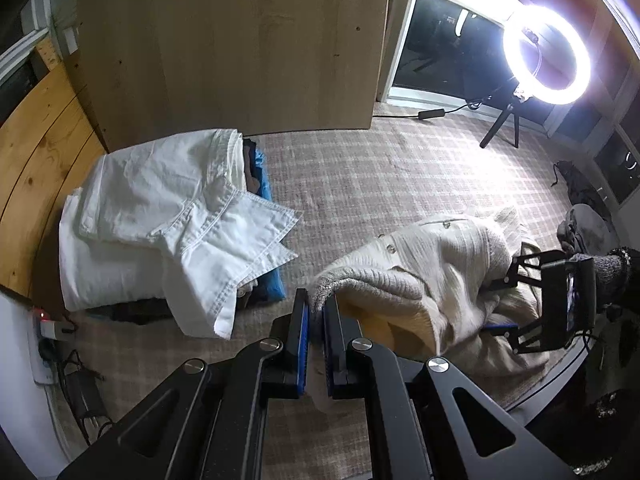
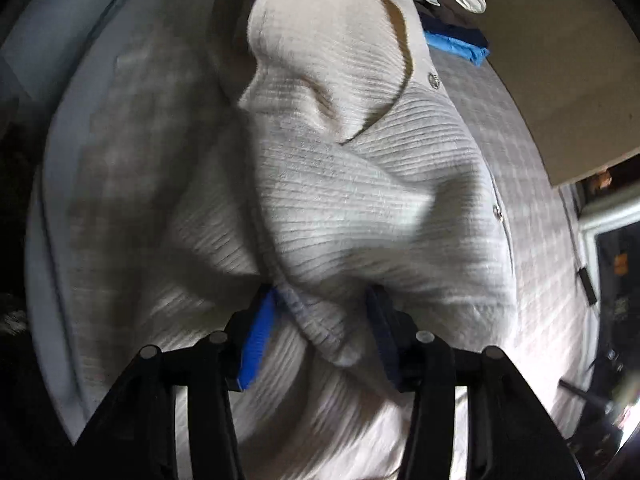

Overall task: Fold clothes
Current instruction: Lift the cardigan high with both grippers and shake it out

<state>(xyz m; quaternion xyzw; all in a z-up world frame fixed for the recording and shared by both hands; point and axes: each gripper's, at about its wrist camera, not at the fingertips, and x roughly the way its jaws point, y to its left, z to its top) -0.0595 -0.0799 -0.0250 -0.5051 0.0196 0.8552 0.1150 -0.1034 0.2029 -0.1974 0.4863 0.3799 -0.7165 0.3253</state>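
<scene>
**Two grippers working a cream cardigan on the rug**

The cream ribbed cardigan is lying bunched on the checked rug, its buttoned front facing up and its body heaped instead of flat. The left gripper is pinching a fuzzy knit edge of it, the blue pads nearly together with cloth between them. The right gripper is sitting at the garment's other side with its jaws spread wide; a ribbed fold is draping between them, but the pads are not pressing it, so it reads as released. Judging from this, the step is gathering or drawing the knit out for a fold. Doing it well probably means the right gripper closing on a single edge, not the thick bunch, and both pulling evenly so the loose knit is not stretching. Well to the left, a stack of folded clothes, white denim on top, is resting near the wooden cabinet.
</scene>
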